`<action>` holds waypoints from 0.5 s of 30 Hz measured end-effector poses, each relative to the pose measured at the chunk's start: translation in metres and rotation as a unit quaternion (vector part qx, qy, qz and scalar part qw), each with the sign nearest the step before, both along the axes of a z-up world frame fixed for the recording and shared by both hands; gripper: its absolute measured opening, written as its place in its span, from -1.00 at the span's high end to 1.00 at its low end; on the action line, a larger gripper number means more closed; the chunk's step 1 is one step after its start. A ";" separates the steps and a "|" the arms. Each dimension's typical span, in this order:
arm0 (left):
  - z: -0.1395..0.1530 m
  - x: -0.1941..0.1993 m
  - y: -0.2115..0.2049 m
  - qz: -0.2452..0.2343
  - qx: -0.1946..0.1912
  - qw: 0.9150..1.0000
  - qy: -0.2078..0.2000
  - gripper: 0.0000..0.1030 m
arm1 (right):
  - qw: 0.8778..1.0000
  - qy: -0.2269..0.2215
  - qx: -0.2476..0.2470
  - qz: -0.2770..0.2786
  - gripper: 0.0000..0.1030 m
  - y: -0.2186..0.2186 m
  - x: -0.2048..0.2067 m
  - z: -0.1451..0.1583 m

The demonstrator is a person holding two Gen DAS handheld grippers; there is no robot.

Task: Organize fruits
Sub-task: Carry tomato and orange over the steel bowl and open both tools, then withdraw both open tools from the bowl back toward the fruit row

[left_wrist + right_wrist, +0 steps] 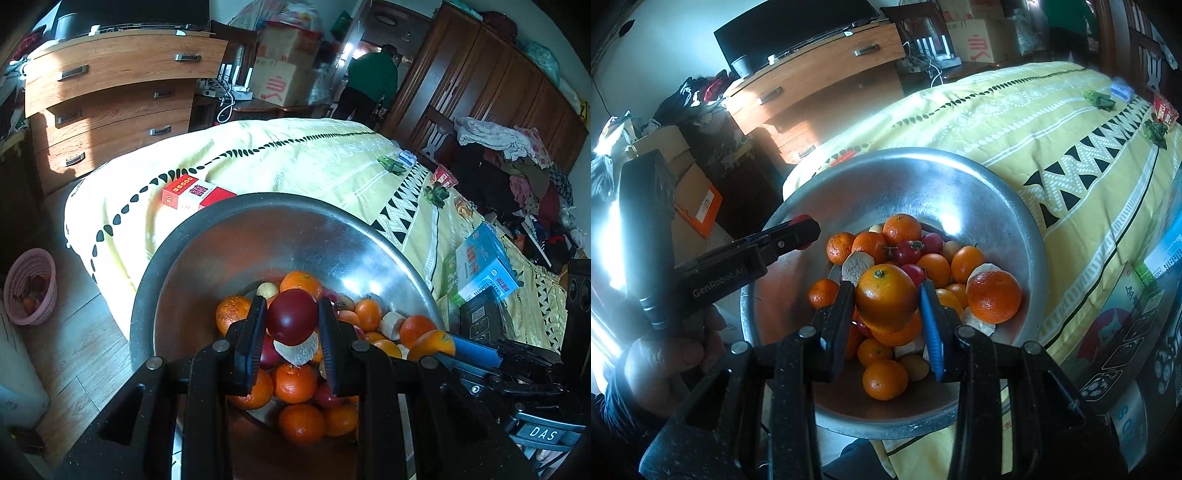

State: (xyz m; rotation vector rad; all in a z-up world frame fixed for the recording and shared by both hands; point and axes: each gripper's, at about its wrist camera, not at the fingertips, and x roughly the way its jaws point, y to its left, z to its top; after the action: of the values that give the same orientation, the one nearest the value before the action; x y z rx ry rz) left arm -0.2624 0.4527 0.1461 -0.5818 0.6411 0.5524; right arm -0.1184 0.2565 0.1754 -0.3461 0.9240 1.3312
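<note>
Evidently mid-sort: left gripper [291,321] jaws clamp a red apple [291,315], right gripper [888,301] jaws clamp an orange [886,297] above the steel basin [960,173]; next, carry each to separate spots.

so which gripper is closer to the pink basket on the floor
Left. The left gripper sits on the basket's side of the metal bowl; the right gripper is farther across. Pink basket.
</note>
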 end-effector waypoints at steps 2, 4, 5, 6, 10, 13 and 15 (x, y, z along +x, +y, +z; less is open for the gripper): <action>0.000 0.000 0.000 0.003 0.001 1.000 0.005 0.37 | 1.000 -0.003 0.003 0.001 0.28 0.000 -0.001 0.002; 0.001 -0.001 0.000 0.008 0.003 1.000 0.005 0.07 | 1.000 -0.006 0.006 -0.002 0.19 -0.002 -0.001 0.006; 0.001 -0.001 -0.001 0.009 0.004 1.000 0.007 -0.09 | 1.000 -0.012 0.010 -0.005 0.00 -0.003 -0.001 0.010; 0.001 0.000 -0.002 0.011 0.007 1.000 0.010 -0.20 | 1.000 -0.015 0.012 -0.006 -0.29 -0.005 -0.001 0.011; 0.008 0.000 -0.008 0.021 0.026 0.999 0.020 -0.34 | 0.999 -0.027 0.020 -0.010 -0.48 -0.012 -0.003 0.018; 0.020 -0.001 -0.017 0.039 0.059 0.997 0.030 -0.45 | 0.999 -0.036 0.032 -0.015 -0.48 -0.024 -0.008 0.027; 0.032 -0.002 -0.026 0.048 0.087 0.995 0.032 -0.57 | 0.997 -0.049 0.052 -0.022 -0.48 -0.040 -0.014 0.037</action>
State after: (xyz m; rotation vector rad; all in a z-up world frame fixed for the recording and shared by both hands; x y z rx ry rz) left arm -0.2645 0.4262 0.1779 -0.4345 0.6197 0.7122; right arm -0.1321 0.2160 0.2125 -0.3060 0.7727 1.3048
